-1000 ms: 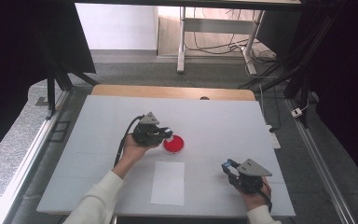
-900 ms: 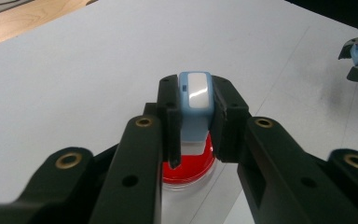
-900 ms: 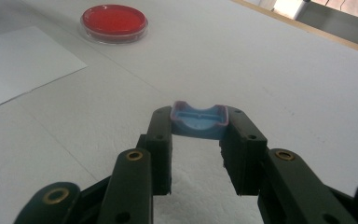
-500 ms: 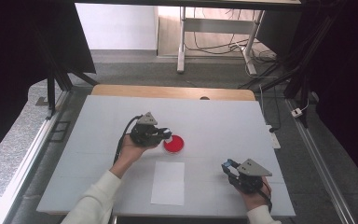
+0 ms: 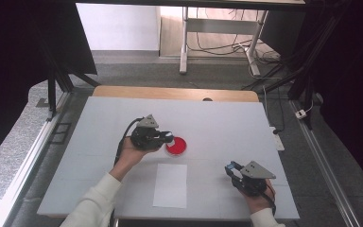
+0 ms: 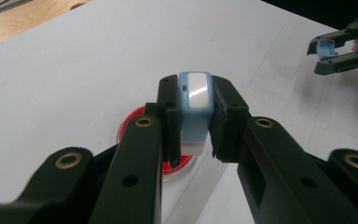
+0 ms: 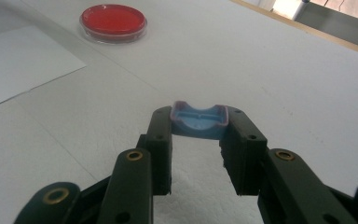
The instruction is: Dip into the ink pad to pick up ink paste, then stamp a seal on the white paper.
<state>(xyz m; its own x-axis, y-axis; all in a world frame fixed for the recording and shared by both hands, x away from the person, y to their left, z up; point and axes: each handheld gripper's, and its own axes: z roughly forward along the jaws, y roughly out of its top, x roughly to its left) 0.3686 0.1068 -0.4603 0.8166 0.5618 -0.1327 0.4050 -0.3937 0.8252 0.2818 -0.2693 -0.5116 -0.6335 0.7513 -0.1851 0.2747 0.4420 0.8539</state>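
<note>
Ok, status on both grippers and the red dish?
Left gripper shut on blue stamp, over red dish. Right gripper shut on blue cap, off to the side. Paper beside dish, nothing blocking.

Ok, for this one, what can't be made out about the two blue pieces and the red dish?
- Light blue block with a white top, left gripper view: its lower end sits behind the jaws, so contact with the round red dish is unclear.
- Blue curved plastic cap, right gripper view: its underside is hidden.
- High view: both pieces are too small to identify.
- Dish contents: unclear.
</note>
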